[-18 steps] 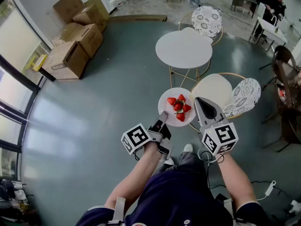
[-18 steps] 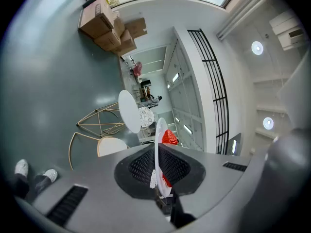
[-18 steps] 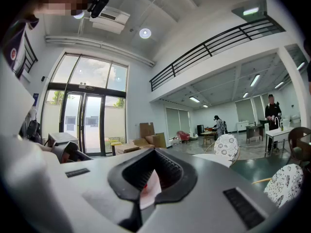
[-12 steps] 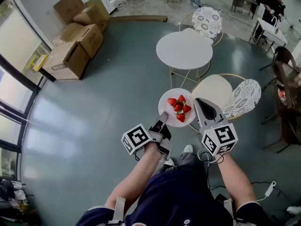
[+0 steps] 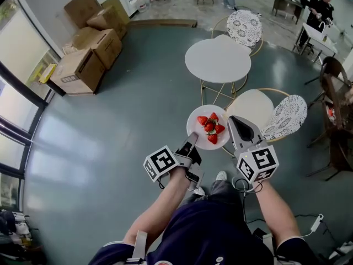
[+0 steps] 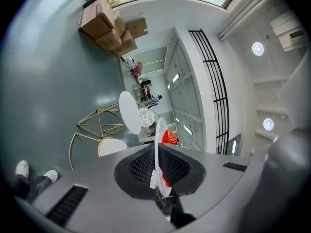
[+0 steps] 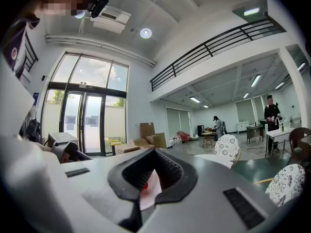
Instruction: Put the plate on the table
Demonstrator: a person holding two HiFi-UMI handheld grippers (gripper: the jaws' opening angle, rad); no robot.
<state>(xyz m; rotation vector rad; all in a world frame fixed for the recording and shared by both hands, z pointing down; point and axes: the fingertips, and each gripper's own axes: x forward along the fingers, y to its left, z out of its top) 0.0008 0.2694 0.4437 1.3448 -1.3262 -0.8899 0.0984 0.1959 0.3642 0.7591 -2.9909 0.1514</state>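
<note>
A white plate [image 5: 198, 123] carrying several strawberries [image 5: 211, 127] is held in the air over the grey floor, between both grippers. My left gripper [image 5: 191, 141] is shut on the plate's near-left rim, and my right gripper [image 5: 234, 120] is shut on its right rim. In the left gripper view the plate [image 6: 157, 147] stands edge-on between the jaws, with a strawberry [image 6: 168, 137] beside it. The right gripper view shows the plate's rim [image 7: 150, 190] pinched in the jaws. The round white table [image 5: 219, 60] stands ahead, beyond the plate, with a bare top.
A chair with a white seat [image 5: 250, 106] and lace back [image 5: 285, 115] sits just right of the plate, under my right gripper. Another lace-backed chair [image 5: 243, 26] stands behind the table. Cardboard boxes [image 5: 91, 44] pile at the left wall. A person [image 5: 320, 7] stands far right.
The plate and both grippers have edged slightly forward toward the round table. Both grips are unchanged.
</note>
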